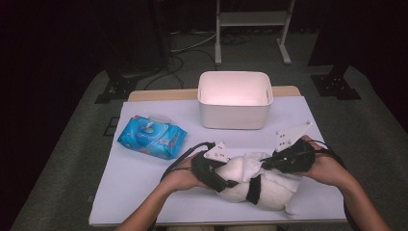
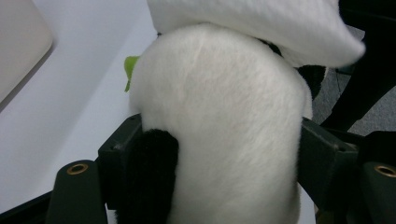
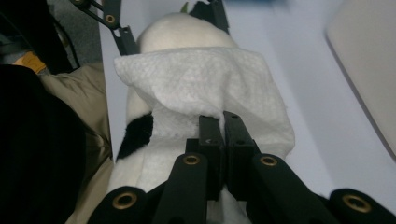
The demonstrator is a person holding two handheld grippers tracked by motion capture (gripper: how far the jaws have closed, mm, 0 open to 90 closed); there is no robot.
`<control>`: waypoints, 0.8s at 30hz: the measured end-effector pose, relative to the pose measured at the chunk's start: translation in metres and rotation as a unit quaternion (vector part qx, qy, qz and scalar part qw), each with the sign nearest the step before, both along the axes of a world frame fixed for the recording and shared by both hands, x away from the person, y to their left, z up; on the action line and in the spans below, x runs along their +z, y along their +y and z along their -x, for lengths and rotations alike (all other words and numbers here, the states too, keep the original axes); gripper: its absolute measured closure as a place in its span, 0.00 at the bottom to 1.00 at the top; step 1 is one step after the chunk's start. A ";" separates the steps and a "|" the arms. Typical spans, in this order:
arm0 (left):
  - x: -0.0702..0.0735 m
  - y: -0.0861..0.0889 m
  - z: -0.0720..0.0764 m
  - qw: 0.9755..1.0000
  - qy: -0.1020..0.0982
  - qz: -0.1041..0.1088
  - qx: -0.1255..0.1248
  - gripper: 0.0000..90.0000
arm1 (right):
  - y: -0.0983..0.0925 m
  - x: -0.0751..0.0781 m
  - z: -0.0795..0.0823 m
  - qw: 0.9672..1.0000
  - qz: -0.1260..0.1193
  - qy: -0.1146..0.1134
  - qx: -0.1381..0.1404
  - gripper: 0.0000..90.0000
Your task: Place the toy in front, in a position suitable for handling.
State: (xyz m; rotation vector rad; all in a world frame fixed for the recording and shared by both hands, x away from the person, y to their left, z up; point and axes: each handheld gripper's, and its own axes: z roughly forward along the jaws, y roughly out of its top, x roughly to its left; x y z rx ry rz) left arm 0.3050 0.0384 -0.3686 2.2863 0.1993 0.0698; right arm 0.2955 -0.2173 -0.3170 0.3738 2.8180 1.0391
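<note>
A white and black plush toy (image 1: 269, 192) lies on the white table (image 1: 144, 187) near its front edge. My left gripper (image 1: 226, 182) is shut on the toy's white body (image 2: 219, 102), one jaw pressing each side. A white wipe (image 1: 251, 161) is draped over the top of the toy. My right gripper (image 1: 264, 164) is shut on the near edge of that wipe (image 3: 201, 79), its jaws (image 3: 223, 123) closed together on the fabric. The toy (image 3: 173, 30) shows beyond the wipe, with a small green piece (image 2: 130, 67) at its far side.
A blue pack of wet wipes (image 1: 151, 136) lies at the left of the table. A white bin (image 1: 235, 115) stands at the back centre. A metal stand (image 1: 250, 29) is on the floor beyond the table. The person's lap is close to the front edge.
</note>
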 end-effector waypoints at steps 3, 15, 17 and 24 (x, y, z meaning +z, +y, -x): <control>0.001 -0.001 -0.001 1.000 0.001 -0.003 -0.001 0.30 | 0.012 -0.001 0.000 1.000 0.004 0.005 0.018 0.97; -0.008 0.009 -0.004 0.999 0.023 0.030 -0.004 0.18 | -0.014 0.001 0.009 1.000 0.009 0.018 -0.003 0.97; -0.006 0.010 -0.006 0.999 0.023 0.030 -0.001 0.12 | -0.018 -0.001 0.010 1.000 0.007 0.021 -0.006 0.97; -0.012 0.014 -0.011 0.998 0.039 0.044 -0.007 0.09 | -0.029 -0.007 0.014 1.000 -0.007 0.028 -0.013 0.97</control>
